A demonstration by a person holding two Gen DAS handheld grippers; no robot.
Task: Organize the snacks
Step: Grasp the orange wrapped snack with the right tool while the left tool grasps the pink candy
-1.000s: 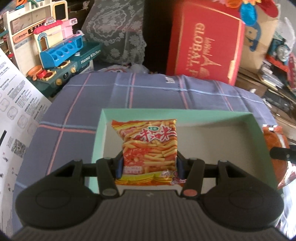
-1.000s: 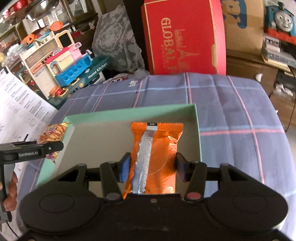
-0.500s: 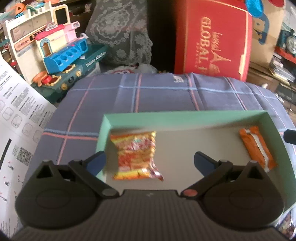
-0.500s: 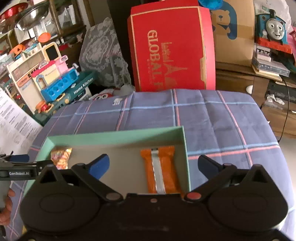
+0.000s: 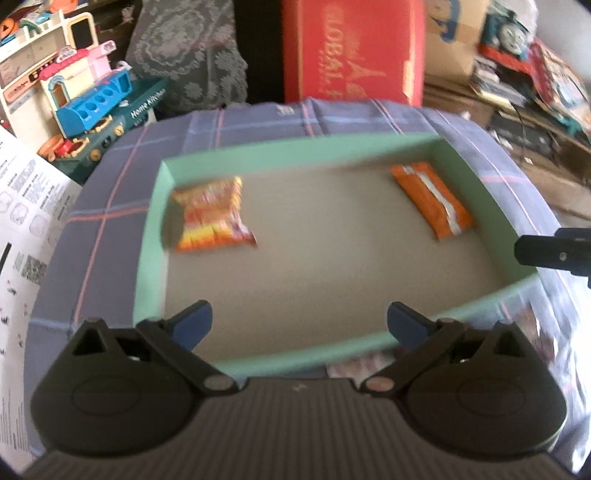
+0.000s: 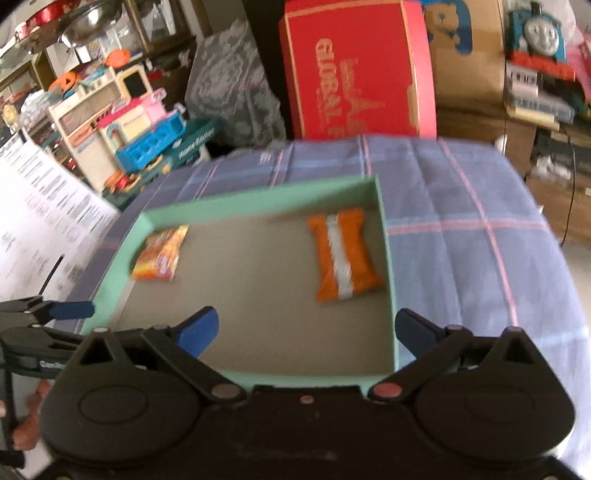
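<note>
A cluttered toy-filled room is seen behind the plaid-covered bench (image 6: 461, 221). On it, the green tray (image 5: 151, 236) holds the fries packet (image 5: 212, 218) at ten o'clock and the orange packet (image 5: 430, 199) at two. Both the left claw (image 5: 299, 319) and the right claw (image 6: 306, 332) are spread wide, empty; they should be withdrawn clear of the rim before another snack is fetched.

The left tongs (image 5: 299, 319) are standing spread wide and empty, tilting downward. The right tongs (image 6: 306, 328) are gaping equally wide, holding nothing, angling downward beside them.

A cluttered home room: toy kitchen set (image 6: 122, 122), toy train (image 6: 543, 33), cardboard boxes (image 6: 465, 55).
</note>
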